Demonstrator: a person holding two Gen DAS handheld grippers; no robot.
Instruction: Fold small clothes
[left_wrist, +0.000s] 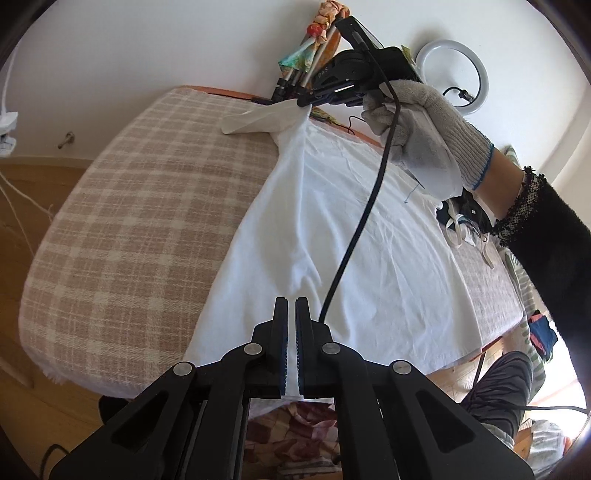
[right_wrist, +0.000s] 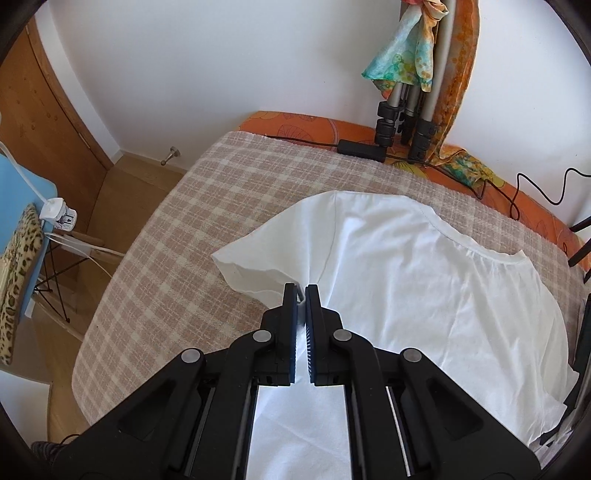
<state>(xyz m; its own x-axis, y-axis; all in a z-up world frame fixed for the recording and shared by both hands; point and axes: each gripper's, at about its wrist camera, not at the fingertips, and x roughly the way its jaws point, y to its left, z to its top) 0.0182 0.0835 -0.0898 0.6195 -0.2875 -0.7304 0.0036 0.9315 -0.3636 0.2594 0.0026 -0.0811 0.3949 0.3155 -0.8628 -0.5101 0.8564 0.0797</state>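
We hold our left gripper (left_wrist: 291, 301) near the lower edge of its own view, angled downward, its jaws nearly closed with only a thin slit between the pads, which pinch white cloth. Our right gripper (left_wrist: 308, 101) sits far off at the upper right of that view, jaws pressed together on a fold of white cloth, carried by our right hand (left_wrist: 424, 129) in a grey knit glove. From that glove a bare wrist and dark sleeve (left_wrist: 546, 236) run toward the right edge.
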